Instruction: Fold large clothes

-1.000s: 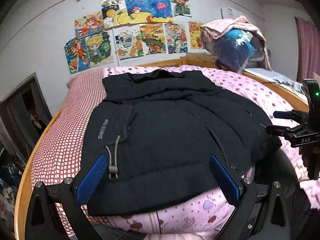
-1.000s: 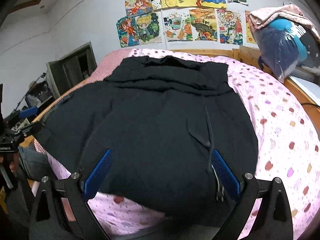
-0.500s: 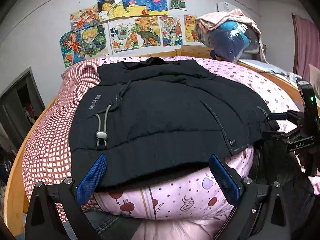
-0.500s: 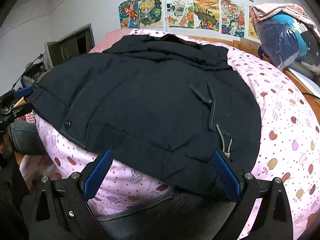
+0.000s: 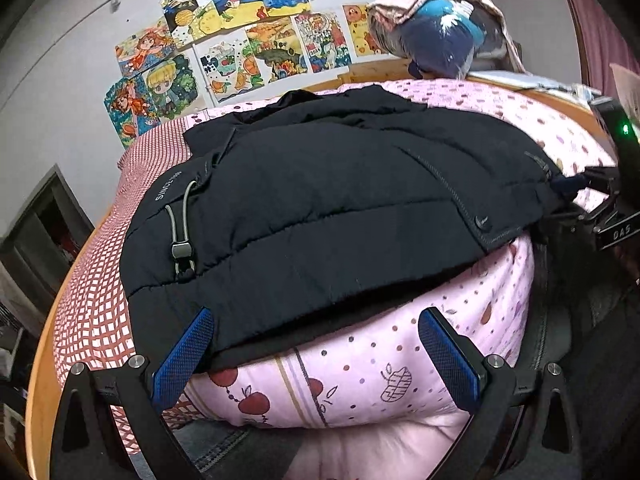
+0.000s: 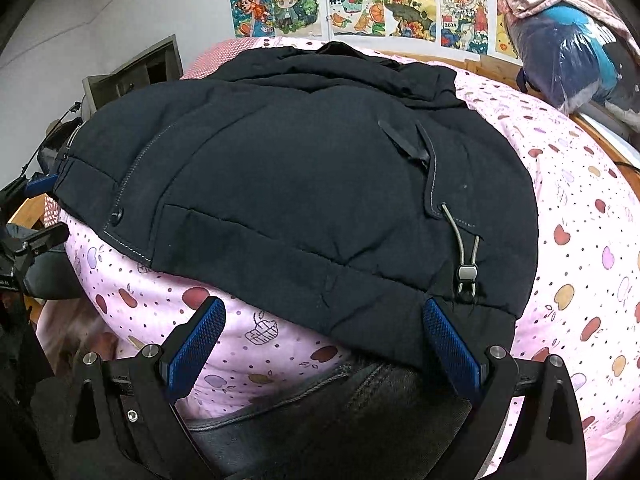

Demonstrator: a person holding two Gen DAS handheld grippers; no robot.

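Note:
A large black padded jacket (image 5: 340, 208) lies flat on the bed, hem toward me, collar toward the wall; it also shows in the right wrist view (image 6: 304, 184). Its hem drawcords with toggles (image 5: 182, 250) (image 6: 466, 270) hang at each side. My left gripper (image 5: 316, 344) is open and empty, just below the hem's left part. My right gripper (image 6: 324, 336) is open and empty, low at the hem's right part. Each gripper shows at the edge of the other's view (image 5: 608, 216) (image 6: 24, 216).
The bed has a pink fruit-print quilt (image 5: 380, 372) and a red checked sheet (image 5: 92, 280) in a wooden frame (image 5: 42, 380). A bundle of bagged bedding (image 5: 440, 32) sits at the head right. Drawings (image 5: 240, 44) cover the wall. My jeans-clad legs (image 6: 320, 420) press the bed's front.
Both grippers have dropped lower and pulled back toward the bed's front edge, so the jacket hem and the quilt's side now show above the fingers. Both stay open.

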